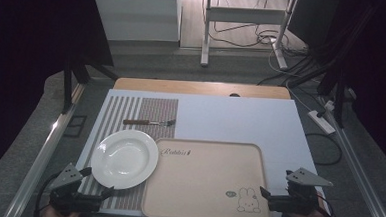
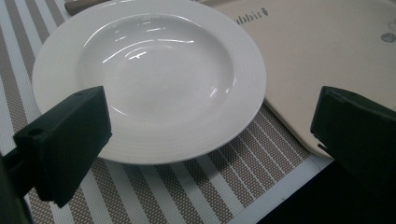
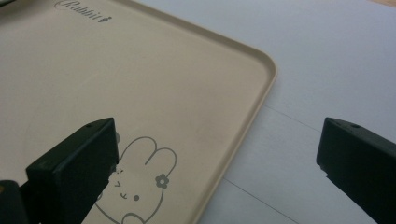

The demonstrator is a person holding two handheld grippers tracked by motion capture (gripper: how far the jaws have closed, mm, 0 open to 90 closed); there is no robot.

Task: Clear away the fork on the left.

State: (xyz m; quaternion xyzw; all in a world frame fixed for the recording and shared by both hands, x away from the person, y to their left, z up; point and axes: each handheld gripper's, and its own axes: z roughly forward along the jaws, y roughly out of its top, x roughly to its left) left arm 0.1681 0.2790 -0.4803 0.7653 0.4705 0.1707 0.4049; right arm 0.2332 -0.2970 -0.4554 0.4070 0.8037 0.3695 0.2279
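Note:
A white deep plate (image 1: 124, 158) (image 2: 149, 70) lies empty on a striped placemat (image 1: 131, 110) (image 2: 187, 186) at the left. Just to its right is an empty beige tray (image 1: 207, 179) (image 2: 327, 42) (image 3: 163, 70) with a rabbit drawing (image 1: 249, 200) (image 3: 140, 182) in its near right corner. A fork (image 1: 148, 122) with a wooden handle rests on the mat beyond the plate. My left gripper (image 1: 98, 181) (image 2: 210, 112) is open at the plate's near rim, holding nothing. My right gripper (image 1: 276, 183) (image 3: 217, 135) is open over the tray's near right edge, one jaw above the rabbit.
The mat and tray lie on a white board (image 1: 240, 121) (image 3: 327, 56) over a wooden table. Bare board stretches behind and right of the tray. Metal rails run along both sides. Cables and a power strip (image 1: 321, 121) lie on the floor.

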